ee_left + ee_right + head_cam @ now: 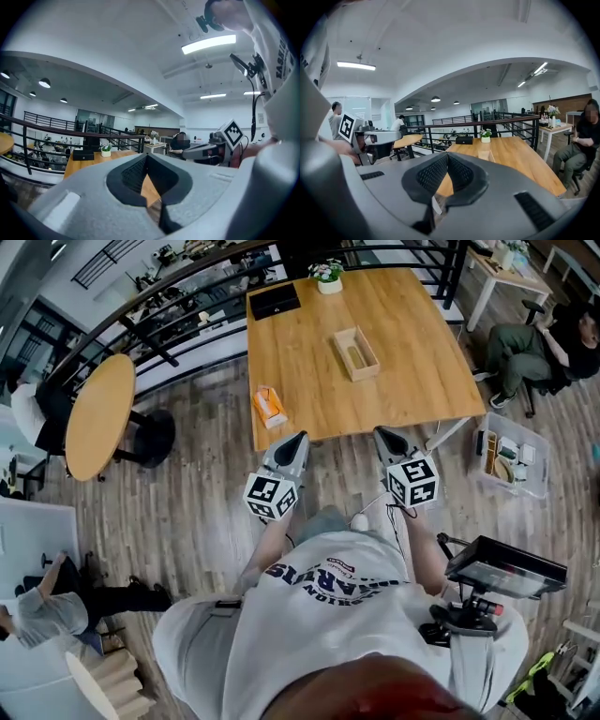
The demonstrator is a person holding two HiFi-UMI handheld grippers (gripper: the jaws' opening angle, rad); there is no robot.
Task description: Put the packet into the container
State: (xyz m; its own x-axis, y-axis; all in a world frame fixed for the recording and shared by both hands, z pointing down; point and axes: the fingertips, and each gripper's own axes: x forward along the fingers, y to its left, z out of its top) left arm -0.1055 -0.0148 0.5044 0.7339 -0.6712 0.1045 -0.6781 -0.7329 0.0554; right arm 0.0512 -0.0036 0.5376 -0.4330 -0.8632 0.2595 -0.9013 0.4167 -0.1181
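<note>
In the head view an orange packet (270, 407) lies near the front left corner of the wooden table (412, 381). An open wooden container (356, 352) stands at the table's middle, and the right gripper view also shows this container (485, 155). My left gripper (299, 438) is shut and empty, just short of the table's near edge and right of the packet. My right gripper (382, 433) is level with it, also shut with nothing in it. In both gripper views the jaws meet: left gripper (146, 158), right gripper (447, 155).
A black box (274, 301) and a small potted plant (327, 277) sit at the table's far end. A round wooden table (98, 413) and a railing (178, 329) are to the left. A clear bin (511, 454) and a seated person (534, 343) are on the right.
</note>
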